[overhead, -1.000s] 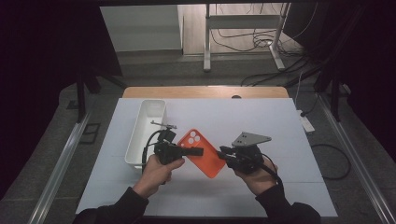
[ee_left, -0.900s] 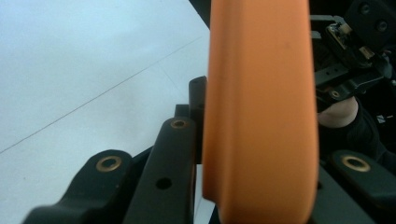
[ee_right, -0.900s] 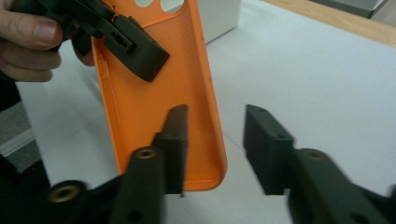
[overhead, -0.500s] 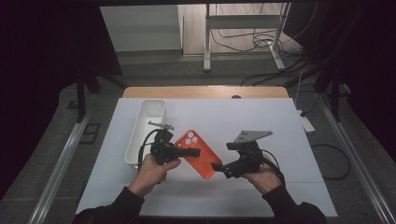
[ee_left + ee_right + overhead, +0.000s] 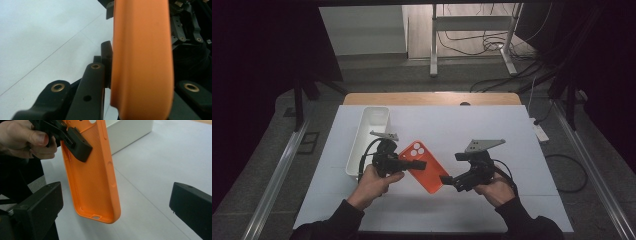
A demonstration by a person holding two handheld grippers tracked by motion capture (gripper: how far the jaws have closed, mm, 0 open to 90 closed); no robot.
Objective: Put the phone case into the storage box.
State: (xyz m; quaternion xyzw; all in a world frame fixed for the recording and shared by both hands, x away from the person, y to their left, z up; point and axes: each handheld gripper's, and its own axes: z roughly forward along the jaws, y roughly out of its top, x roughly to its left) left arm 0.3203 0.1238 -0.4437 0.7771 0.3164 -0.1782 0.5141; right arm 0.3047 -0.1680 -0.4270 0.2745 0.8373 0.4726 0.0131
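An orange phone case (image 5: 424, 172) is held tilted above the white table, camera cutouts towards the far left. My left gripper (image 5: 414, 164) is shut on its upper part; in the left gripper view the case's edge (image 5: 142, 60) is pinched between the black jaws. My right gripper (image 5: 448, 179) sits just off the case's lower end. Its jaws have just been opening and now stand wide. In the right gripper view the case's hollow inside (image 5: 95, 177) hangs between them and touches neither. The left gripper's pad (image 5: 78, 143) clamps the case there, with a hand behind it.
A long white tray (image 5: 368, 132) lies on the table to the left of my left gripper, and its corner (image 5: 127, 132) shows behind the case. The white table top (image 5: 512, 130) stretches to the right and far side. Dark floor surrounds the table.
The right gripper let go of the case's lower end, opened wide and drew back slightly towards the person. The left gripper still holds the case in the same place.
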